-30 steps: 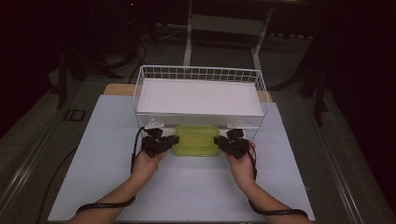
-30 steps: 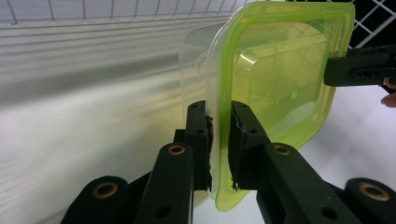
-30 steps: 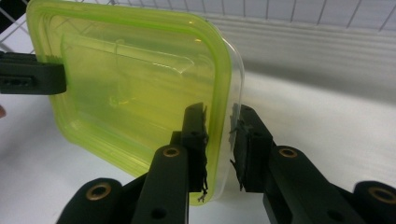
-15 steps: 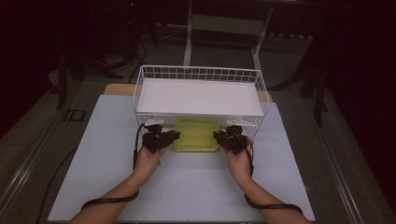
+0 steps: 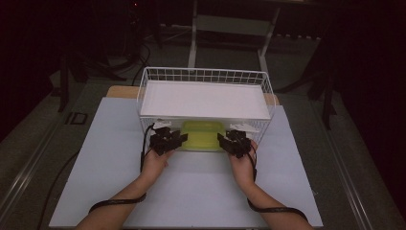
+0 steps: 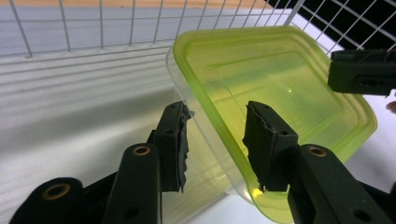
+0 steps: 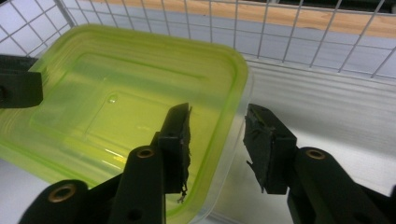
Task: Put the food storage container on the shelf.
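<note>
Glossy translucent plastic container (image 6: 275, 88); white wire basket (image 5: 206, 76); rough black fingers (image 6: 175, 140).

You have a white wire basket (image 5: 206, 76) on your bench (image 5: 110, 158), a white board (image 5: 206, 100) lying across it (wood edge (image 5: 117, 91) behind), and dark floor around.

Left gripper (image 5: 178, 139) and right gripper (image 5: 224, 140) face inward, level; both jaws just opening, pads apart, forearms extended.

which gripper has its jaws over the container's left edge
The left gripper: its jaws, just opening, straddle the green-lidded container's left rim; the right gripper straddles the opposite rim.
</note>
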A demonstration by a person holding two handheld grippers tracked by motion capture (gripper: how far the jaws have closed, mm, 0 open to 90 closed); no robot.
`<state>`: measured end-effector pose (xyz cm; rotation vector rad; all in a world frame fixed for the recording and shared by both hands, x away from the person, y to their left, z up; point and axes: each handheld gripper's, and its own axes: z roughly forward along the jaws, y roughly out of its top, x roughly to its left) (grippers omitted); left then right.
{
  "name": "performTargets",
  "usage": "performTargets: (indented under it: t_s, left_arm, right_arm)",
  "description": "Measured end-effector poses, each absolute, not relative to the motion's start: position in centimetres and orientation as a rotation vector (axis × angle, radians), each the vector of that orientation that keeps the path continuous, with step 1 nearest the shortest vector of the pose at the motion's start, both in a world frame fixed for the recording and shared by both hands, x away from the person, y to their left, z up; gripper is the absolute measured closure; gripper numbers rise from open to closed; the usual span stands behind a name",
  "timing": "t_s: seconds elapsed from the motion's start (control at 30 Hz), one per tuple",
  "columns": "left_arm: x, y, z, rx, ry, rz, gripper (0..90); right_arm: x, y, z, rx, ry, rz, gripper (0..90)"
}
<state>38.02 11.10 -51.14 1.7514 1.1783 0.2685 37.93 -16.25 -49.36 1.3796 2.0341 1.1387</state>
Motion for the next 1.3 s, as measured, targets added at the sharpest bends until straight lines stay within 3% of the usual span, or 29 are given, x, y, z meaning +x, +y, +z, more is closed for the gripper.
performTargets:
  t_s: [0.17,0.47,0.6,0.77,0.83,0.9,1.0,1.3]
  left_arm:
    - [37.7,10.7,-50.7,1.741,1.162,0.296,51.0]
    - [35.3,11.5,-49.3,1.722,1.097,0.300,38.2]
    - [33.6,12.7,-48.8,1.724,0.998,0.255,29.0]
    - [31.6,13.8,-48.4,1.696,0.968,0.218,20.1]
    - [30.8,14.0,-48.2,1.704,0.952,0.211,14.5]
    - [30.1,14.2,-48.2,1.705,0.945,0.233,14.5]
    - [29.2,14.2,-48.4,1.722,0.933,0.226,1.1]
    - [28.2,14.1,-49.5,1.719,0.871,0.220,1.1]
  right_arm:
    - [37.8,-16.4,-49.1,1.351,2.032,1.151,50.2]
    - [35.4,-16.3,-47.8,1.304,2.064,1.219,53.0]
    - [33.9,-15.8,-47.4,1.258,2.113,1.258,62.4]
    - [32.5,-14.8,-47.5,1.218,2.182,1.265,87.9]
    - [32.3,-14.5,-47.7,1.211,2.218,1.254,89.8]
    - [32.3,-14.3,-47.9,1.214,2.229,1.242,89.8]
    - [32.4,-13.8,-48.5,1.208,2.254,1.221,90.0]
    - [33.4,-12.6,-50.3,1.242,2.270,1.199,90.0]
